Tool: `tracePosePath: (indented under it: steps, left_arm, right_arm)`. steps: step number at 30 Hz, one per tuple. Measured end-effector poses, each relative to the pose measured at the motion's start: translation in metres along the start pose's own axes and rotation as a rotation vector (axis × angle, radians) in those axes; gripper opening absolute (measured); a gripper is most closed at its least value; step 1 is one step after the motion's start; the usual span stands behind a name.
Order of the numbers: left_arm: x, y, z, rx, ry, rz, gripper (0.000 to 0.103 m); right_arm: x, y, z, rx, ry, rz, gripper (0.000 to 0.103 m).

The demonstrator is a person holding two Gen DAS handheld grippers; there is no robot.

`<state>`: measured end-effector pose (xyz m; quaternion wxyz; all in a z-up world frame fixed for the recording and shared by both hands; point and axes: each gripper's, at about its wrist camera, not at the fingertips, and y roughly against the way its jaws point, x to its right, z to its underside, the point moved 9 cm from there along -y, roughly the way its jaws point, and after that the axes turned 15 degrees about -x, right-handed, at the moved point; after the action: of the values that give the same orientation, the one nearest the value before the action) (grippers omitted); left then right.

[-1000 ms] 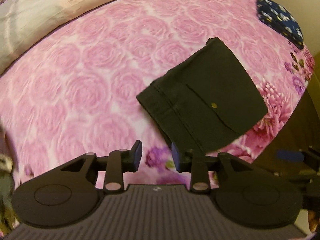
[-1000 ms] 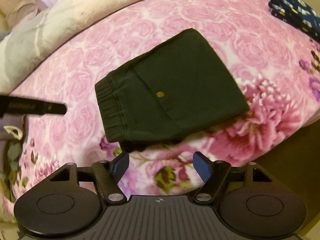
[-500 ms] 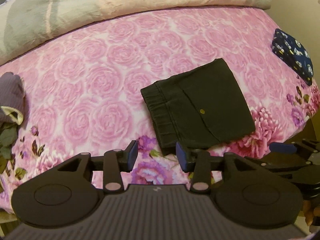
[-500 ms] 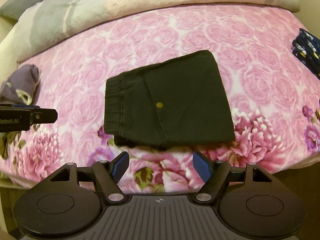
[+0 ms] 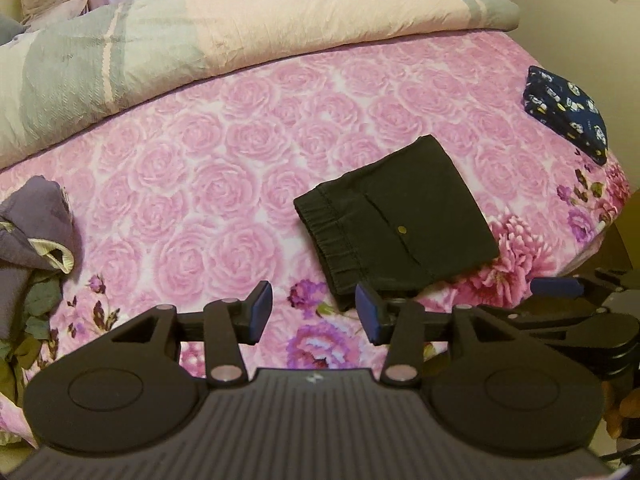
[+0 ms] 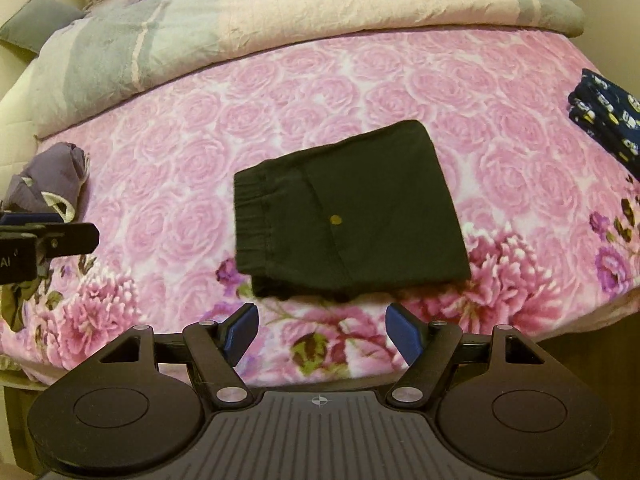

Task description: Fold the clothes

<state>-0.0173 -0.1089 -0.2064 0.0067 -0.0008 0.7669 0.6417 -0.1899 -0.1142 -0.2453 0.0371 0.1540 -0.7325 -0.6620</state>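
Note:
Black shorts lie folded into a flat rectangle on the pink rose bedspread, waistband to the left and a small brass button on the pocket flap. My left gripper hovers above the bed's near edge, just short of the shorts' near left corner; its jaws are opening and nothing is between them. My right gripper hangs open and empty over the floral border in front of the shorts. Each gripper shows at the edge of the other's view.
A crumpled purple garment with other clothes lies at the bed's left edge. A folded navy patterned garment sits at the far right. A grey and cream blanket runs along the back.
Both grippers have risen and drawn back from the shorts, so more of the bed shows. The left jaws have spread wider. The shorts lie still.

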Motion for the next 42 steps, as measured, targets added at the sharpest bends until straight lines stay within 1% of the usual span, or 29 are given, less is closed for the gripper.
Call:
tracePosePath:
  steps: [6,14,15,18,21,25,30,34,37,40,42]
  left_arm:
    - [-0.018,0.003,0.021,-0.007,-0.015,0.011,0.043]
    - [-0.027,0.003,0.045,-0.017,-0.046,0.023,0.044]
    - [-0.028,0.003,0.047,-0.018,-0.047,0.025,0.046]
    - [-0.03,0.001,0.05,-0.024,-0.047,0.035,0.047]
    - [-0.025,-0.002,0.051,-0.033,-0.05,0.062,0.047]
    - [-0.014,-0.007,0.048,-0.038,-0.048,0.086,0.047]
    - [-0.008,-0.014,0.034,-0.048,0.006,0.086,0.047]
    - [0.001,-0.023,0.013,-0.051,0.071,0.073,0.047]
    - [0.01,-0.033,-0.004,-0.049,0.143,0.062,0.047]
    - [0.025,-0.045,-0.023,-0.043,0.241,0.046,0.047]
    - [0.04,-0.055,-0.029,-0.058,0.32,0.041,0.047]
  right_arm:
    - [-0.02,0.0,0.021,-0.003,-0.035,0.004,0.073]
    - [-0.035,-0.003,0.045,-0.011,-0.089,0.013,0.073]
    - [-0.037,-0.002,0.047,-0.011,-0.088,0.015,0.073]
    - [-0.042,-0.001,0.053,-0.012,-0.073,0.025,0.073]
    - [-0.038,-0.001,0.059,-0.025,-0.082,0.036,0.073]
    - [-0.025,0.002,0.058,-0.022,-0.104,0.061,0.073]
    - [-0.01,0.001,0.046,-0.033,-0.064,0.062,0.073]
    - [0.012,0.0,0.022,-0.026,-0.035,0.059,0.073]
    - [0.031,-0.005,-0.005,-0.03,0.052,0.051,0.073]
    - [0.06,-0.008,-0.033,-0.032,0.182,0.065,0.073]
    - [0.083,-0.009,-0.049,-0.037,0.253,0.072,0.073]
